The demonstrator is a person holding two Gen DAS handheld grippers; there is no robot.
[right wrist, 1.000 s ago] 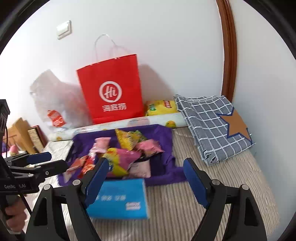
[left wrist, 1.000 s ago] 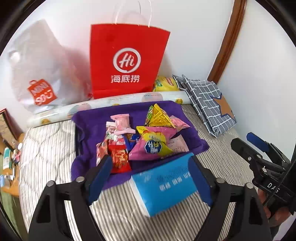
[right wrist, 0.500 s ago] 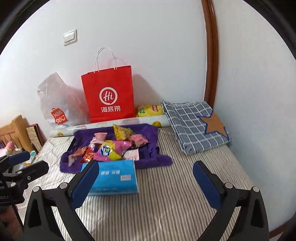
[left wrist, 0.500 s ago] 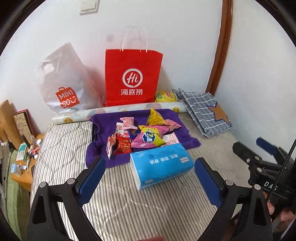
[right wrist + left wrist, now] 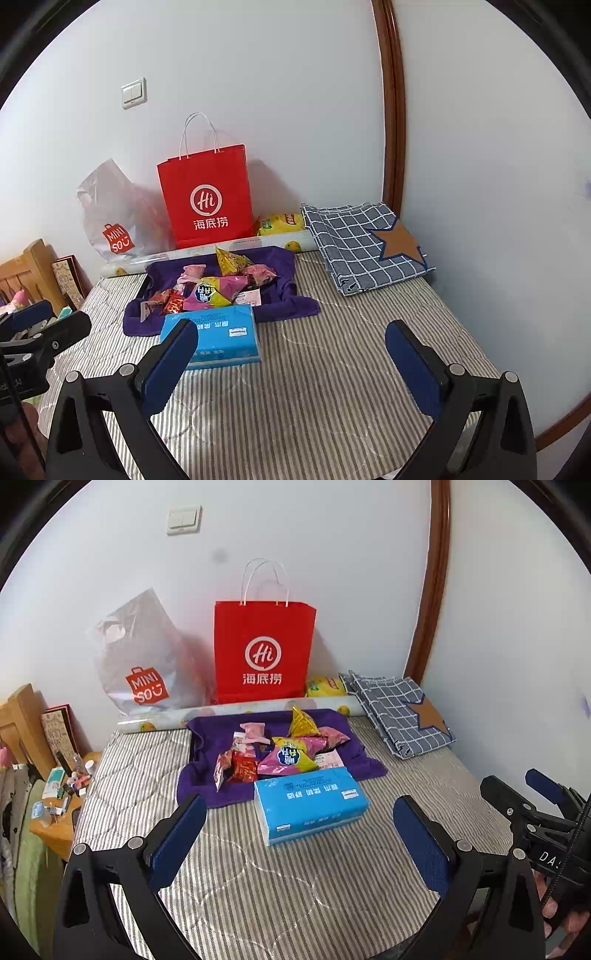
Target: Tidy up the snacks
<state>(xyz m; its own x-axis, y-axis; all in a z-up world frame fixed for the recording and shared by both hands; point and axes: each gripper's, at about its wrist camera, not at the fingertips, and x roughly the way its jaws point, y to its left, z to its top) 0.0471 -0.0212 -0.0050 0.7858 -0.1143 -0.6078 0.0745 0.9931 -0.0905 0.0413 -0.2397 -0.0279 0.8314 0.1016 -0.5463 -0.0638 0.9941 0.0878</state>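
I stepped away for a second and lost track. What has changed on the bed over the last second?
Both claws pulled back from the snacks. The left claw and right claw are open and empty; nothing was gripped or released. The snack pile, purple cloth, blue tissue pack and red bag lie as before.

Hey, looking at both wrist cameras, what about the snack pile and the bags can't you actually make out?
- Red paper bag: contents hidden by its own front, both views.
- Yellow packet: partly behind the rolled sheet and the red bag.
- Snack pile: packets overlap, so no sure count; print too small.
- Minis on the bedside table: cut by the left view's edge.
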